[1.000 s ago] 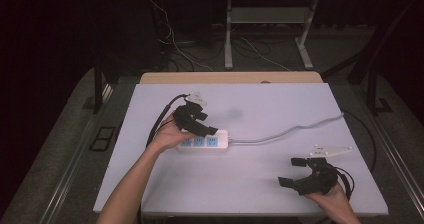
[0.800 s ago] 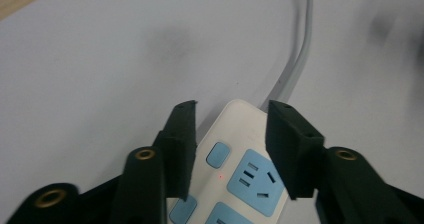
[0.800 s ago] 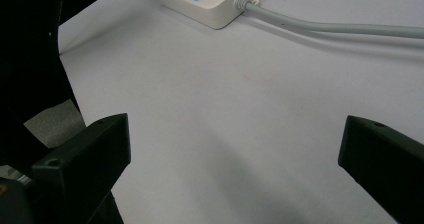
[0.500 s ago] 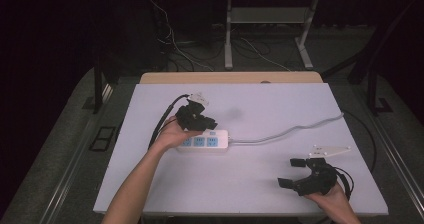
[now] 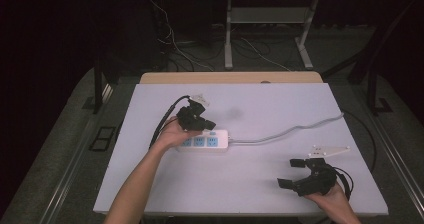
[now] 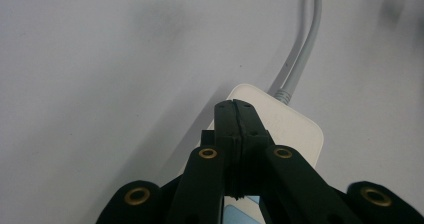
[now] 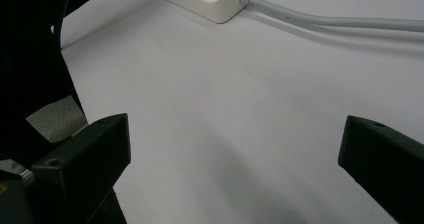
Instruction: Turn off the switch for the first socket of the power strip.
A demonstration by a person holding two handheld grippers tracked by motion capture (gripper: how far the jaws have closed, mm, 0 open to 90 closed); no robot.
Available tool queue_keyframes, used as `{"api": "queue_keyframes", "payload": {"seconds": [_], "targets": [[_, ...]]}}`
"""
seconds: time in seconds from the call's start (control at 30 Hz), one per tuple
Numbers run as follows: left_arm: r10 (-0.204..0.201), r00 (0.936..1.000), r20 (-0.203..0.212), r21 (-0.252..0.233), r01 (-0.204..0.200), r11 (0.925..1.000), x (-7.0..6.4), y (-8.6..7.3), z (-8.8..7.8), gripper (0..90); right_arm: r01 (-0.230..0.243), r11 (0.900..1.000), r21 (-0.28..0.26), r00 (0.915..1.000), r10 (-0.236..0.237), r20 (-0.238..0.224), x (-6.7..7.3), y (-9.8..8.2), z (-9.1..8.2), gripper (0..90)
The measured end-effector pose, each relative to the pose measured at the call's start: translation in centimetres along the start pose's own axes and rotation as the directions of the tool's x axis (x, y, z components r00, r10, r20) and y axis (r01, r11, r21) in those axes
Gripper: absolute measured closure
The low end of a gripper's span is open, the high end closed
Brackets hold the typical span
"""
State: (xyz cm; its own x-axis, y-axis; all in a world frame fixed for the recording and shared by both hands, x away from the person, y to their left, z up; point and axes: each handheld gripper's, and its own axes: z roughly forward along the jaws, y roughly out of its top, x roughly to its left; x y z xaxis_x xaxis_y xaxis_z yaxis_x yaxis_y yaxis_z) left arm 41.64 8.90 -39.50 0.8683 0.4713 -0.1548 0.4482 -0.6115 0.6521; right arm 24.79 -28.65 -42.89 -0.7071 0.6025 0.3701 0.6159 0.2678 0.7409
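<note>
A white power strip (image 5: 205,142) with blue sockets lies left of the table's middle, and its grey cable (image 5: 295,130) runs off to the right edge. My left gripper (image 5: 209,125) hovers right over the strip's top, jaws pressed together. In the left gripper view the shut left gripper (image 6: 234,108) points at the cable end of the strip (image 6: 290,126), and nothing shows between the jaws. My right gripper (image 5: 291,172) rests near the front right corner, wide open. In the right gripper view the open right gripper (image 7: 230,149) faces bare table, with the strip's end (image 7: 212,1) far ahead.
The white table (image 5: 260,104) has bare room at the middle and the far right. A wooden board (image 5: 230,77) borders its far edge. A black cable (image 5: 165,121) trails from the left gripper. Desk legs and loose wires stand on the dark floor behind.
My left gripper has crept slightly to the right over the power strip. The right gripper has stayed where it was, still open.
</note>
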Motion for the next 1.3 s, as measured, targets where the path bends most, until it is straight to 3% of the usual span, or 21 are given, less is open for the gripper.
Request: {"api": "queue_keyframes", "payload": {"seconds": [0.27, 0.83, 1.3], "targets": [[0.000, 1.0000, 0.006, 0.038, -0.001, 0.9993, 0.2, -0.2, 0.9, 88.9, 0.002, 1.000, 0.001, 1.0000, -0.002, -0.001, 0.0, 0.0, 0.0, 0.2], [0.000, 0.9999, 0.017, 0.070, -0.001, 0.9976, 0.2, -0.3, 1.7, 88.9, 0.003, 1.000, 0.002, 1.0000, -0.003, -0.001, 0.0, 0.0, 0.0, 0.2], [-0.022, 0.9989, 0.040, 0.064, 0.020, 0.9977, 0.3, -0.3, 1.9, 89.0, 0.007, 1.000, 0.003, 1.0000, -0.007, 0.004, 0.0, -0.1, -0.1, 0.2]]}}
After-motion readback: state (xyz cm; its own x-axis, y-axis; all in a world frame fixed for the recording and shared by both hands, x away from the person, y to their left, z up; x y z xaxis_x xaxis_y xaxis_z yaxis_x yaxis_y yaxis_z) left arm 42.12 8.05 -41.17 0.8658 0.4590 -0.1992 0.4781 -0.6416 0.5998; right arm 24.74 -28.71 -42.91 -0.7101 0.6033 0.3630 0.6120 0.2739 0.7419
